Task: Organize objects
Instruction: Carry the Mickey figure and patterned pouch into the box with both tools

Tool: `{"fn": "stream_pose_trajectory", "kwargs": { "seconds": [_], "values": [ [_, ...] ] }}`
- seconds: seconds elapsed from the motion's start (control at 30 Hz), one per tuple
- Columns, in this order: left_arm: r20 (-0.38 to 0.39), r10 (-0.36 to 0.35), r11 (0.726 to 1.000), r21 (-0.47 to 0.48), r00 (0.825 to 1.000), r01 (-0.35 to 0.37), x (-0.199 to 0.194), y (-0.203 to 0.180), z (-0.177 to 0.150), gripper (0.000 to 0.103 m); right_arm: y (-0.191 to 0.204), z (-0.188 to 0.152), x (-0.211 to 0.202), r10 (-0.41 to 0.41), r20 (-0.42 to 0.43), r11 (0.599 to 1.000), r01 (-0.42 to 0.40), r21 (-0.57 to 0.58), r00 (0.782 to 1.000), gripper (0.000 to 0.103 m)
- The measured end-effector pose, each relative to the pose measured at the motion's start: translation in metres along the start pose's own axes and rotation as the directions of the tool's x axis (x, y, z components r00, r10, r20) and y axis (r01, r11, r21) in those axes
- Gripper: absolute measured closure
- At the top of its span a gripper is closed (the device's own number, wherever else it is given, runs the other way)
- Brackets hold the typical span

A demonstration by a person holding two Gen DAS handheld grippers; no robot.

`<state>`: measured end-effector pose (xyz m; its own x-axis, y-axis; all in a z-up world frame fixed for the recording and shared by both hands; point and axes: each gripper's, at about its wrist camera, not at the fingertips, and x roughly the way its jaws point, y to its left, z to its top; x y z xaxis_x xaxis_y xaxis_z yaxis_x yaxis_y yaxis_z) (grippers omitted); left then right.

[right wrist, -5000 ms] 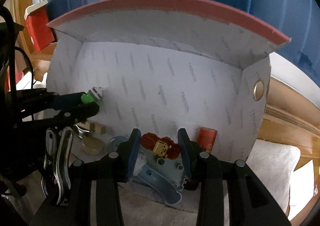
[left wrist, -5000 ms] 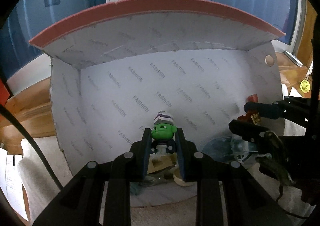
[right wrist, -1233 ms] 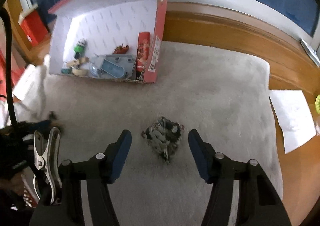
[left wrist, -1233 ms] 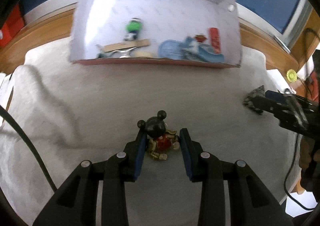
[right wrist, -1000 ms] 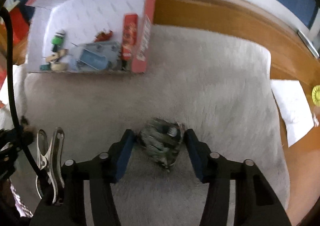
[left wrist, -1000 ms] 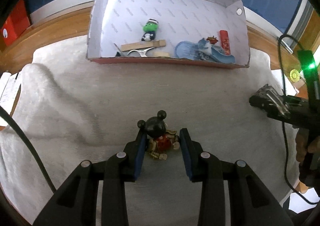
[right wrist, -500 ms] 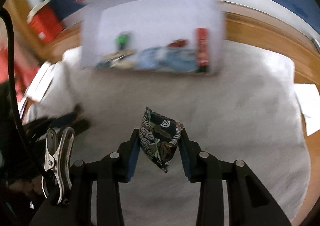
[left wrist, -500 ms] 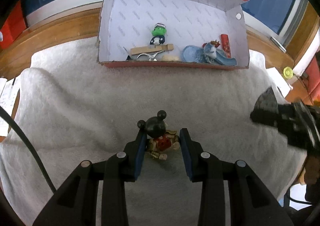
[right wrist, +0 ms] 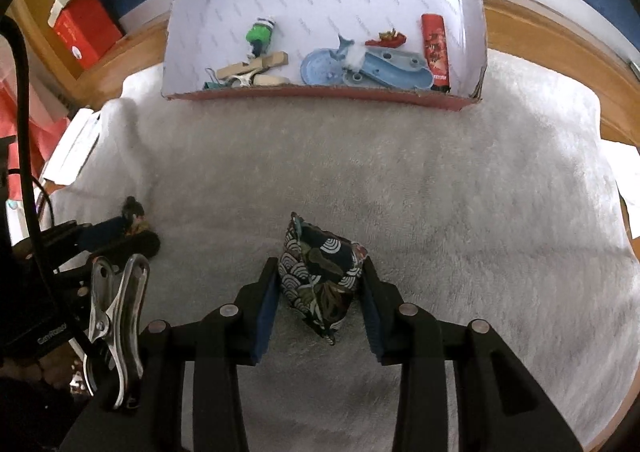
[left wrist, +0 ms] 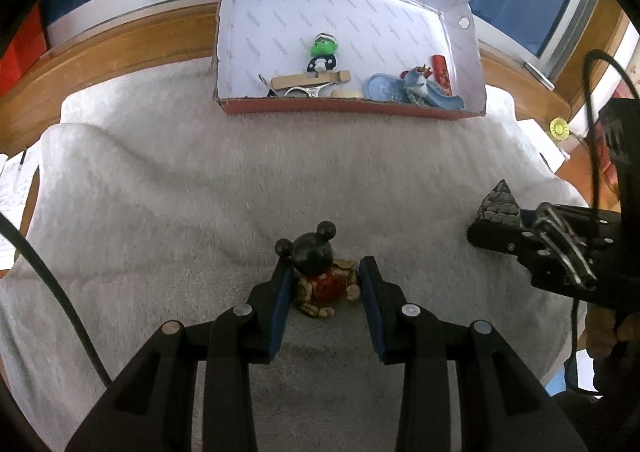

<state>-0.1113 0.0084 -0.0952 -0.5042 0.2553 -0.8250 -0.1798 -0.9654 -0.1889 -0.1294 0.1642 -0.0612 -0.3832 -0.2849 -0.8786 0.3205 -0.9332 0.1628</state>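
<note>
Black two-finger grippers (left wrist: 324,288), blue pads (right wrist: 266,304), silver screws, black cable

R gripper (right wrist: 320,288) fingers (right wrist: 267,298) clamp patterned pouch (right wrist: 318,278) above towel (right wrist: 460,212).

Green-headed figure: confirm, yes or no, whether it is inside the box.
Yes, the green-headed figure stands on the floor of the open box, behind the wooden clothespin.

A white fluffy towel (right wrist: 460,188) covers the wooden worktop (left wrist: 120,48). An open cardboard box (right wrist: 320,94) rests on the towel's far edge. Paper sheets (right wrist: 72,148) lie beside the towel.
</note>
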Motion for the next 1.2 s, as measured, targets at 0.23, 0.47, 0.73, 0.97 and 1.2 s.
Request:
{"fn": "stream_pose_trajectory", "kwargs": {
  "seconds": [0.23,0.47,0.73,0.97,1.2],
  "values": [
    [0.069,-0.01,0.999,0.033,0.998,0.008,-0.023,-0.005,0.017,0.07,0.008,0.014,-0.046,-0.012,0.124,0.999,0.016,-0.029,0.992,0.065],
    [0.141,0.01,0.999,0.052,0.99,-0.017,-0.052,-0.008,0.047,0.07,0.012,0.044,-0.091,-0.03,0.247,0.998,0.042,-0.042,0.969,0.065],
    [0.17,0.017,0.999,0.047,0.985,-0.025,-0.061,-0.01,0.067,0.07,0.014,0.064,-0.101,-0.031,0.285,0.996,0.053,-0.068,0.958,0.065],
    [0.148,0.016,0.999,0.03,0.989,-0.021,-0.046,-0.007,0.077,0.07,0.002,0.081,-0.081,-0.038,0.258,0.996,0.056,-0.062,0.965,0.065],
    [0.151,0.009,1.0,0.016,0.988,-0.012,-0.028,-0.004,0.098,0.07,0.001,0.104,-0.061,-0.038,0.246,0.994,0.062,-0.09,0.968,0.065]
  ]
}}
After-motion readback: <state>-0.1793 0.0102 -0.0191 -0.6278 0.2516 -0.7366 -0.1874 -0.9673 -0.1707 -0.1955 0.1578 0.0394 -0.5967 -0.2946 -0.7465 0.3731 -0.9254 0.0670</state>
